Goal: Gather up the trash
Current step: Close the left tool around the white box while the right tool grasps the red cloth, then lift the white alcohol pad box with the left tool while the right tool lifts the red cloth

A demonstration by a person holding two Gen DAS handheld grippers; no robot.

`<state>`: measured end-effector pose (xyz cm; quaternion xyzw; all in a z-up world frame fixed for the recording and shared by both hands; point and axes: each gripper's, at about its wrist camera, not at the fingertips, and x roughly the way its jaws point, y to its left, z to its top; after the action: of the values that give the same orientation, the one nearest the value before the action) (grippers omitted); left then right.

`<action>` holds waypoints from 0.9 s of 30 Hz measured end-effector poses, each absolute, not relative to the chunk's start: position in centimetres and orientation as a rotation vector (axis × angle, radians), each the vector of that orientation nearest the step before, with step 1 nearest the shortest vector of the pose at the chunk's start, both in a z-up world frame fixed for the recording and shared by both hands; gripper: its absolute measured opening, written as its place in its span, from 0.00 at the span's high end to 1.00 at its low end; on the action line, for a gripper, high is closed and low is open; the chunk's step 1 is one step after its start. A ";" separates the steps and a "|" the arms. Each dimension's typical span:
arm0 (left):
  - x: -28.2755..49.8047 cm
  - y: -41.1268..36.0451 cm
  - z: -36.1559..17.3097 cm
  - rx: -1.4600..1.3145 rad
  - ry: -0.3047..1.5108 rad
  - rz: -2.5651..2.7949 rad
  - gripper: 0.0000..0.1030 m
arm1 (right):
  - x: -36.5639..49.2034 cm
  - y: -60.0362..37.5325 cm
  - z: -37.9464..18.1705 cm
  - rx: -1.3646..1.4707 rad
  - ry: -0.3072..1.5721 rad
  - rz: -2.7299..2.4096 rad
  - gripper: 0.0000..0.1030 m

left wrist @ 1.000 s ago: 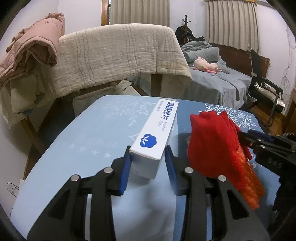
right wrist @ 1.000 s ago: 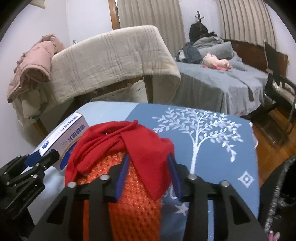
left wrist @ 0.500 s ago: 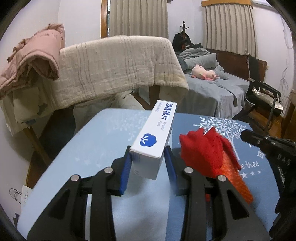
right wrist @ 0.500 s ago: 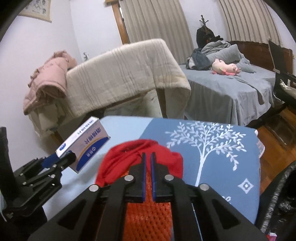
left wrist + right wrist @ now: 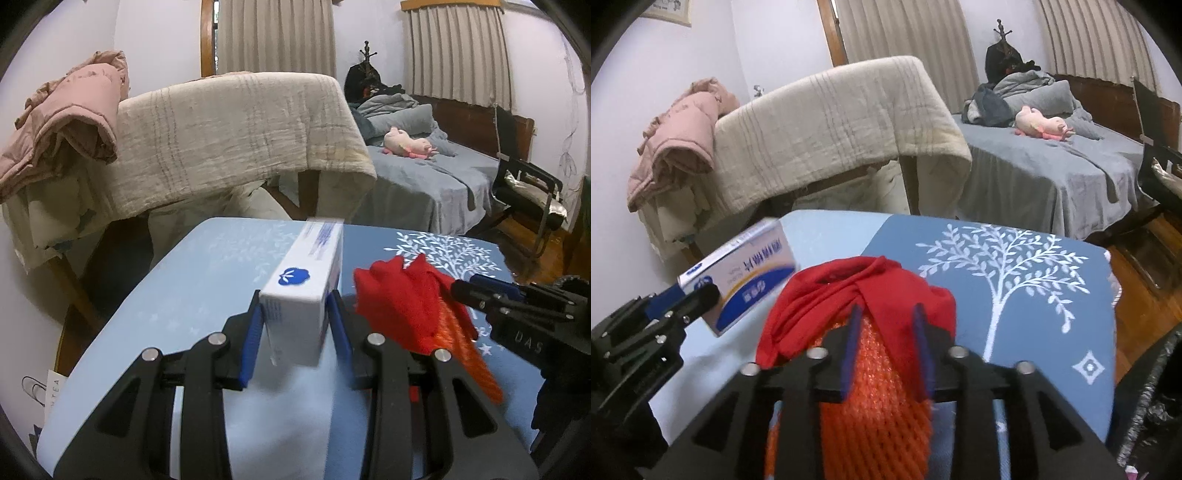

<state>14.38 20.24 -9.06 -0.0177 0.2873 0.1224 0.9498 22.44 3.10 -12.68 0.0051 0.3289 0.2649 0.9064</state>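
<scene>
Left tool [image 5: 295,325] clamped on white box [image 5: 306,291] with blue logo, box lifted off blue desk [image 5: 207,280], tilted, far end toward 12 o'clock. Right tool [image 5: 886,347] at 3 o'clock of it; jaws just opened from fully together, now apart, blue pads flanking red cloth [image 5: 864,295] draped over orange foam net [image 5: 875,413]; press on bundle unclear. Bed [image 5: 424,177] with pink plush toy [image 5: 406,142] at 1 o'clock.

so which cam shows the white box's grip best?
Left wrist: white box sits centred between the left gripper pads, both contacts visible. Right wrist shows the box side-on at frame left, near pad hidden.
</scene>
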 end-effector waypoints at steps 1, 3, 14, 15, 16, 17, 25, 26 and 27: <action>14.5 20.4 -9.2 -0.038 0.585 0.252 0.68 | 22.6 3.2 -12.9 0.009 0.681 0.545 0.59; 14.7 20.6 -9.2 -0.041 0.582 0.254 0.69 | 23.3 3.6 -13.3 0.003 0.689 0.533 0.55; 14.7 20.7 -11.2 -0.050 0.649 0.235 0.69 | 23.5 3.7 -13.6 0.038 0.724 0.627 0.93; 14.8 20.9 -11.7 -0.060 0.666 0.240 0.69 | 23.1 3.5 -13.5 0.048 0.722 0.633 0.94; 14.8 21.1 -12.1 -0.070 0.680 0.243 0.69 | 23.0 3.4 -13.3 0.055 0.719 0.637 0.94; 14.9 21.4 -12.6 -0.083 0.694 0.247 0.69 | 22.7 3.2 -13.2 0.063 0.714 0.640 0.94; 14.7 21.6 -12.6 -0.101 0.687 0.242 0.71 | 22.0 2.1 -11.0 0.106 0.665 0.641 0.94; 14.5 21.5 -12.3 -0.103 0.681 0.243 0.71 | 21.9 2.0 -10.7 0.110 0.657 0.642 0.94; 14.5 21.4 -12.1 -0.104 0.677 0.244 0.71 | 21.8 2.0 -10.4 0.112 0.649 0.643 0.94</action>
<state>14.52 21.44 -12.12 -0.0510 0.3311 0.1192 0.9347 21.77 1.98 -10.38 0.0541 0.3134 0.3104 0.8958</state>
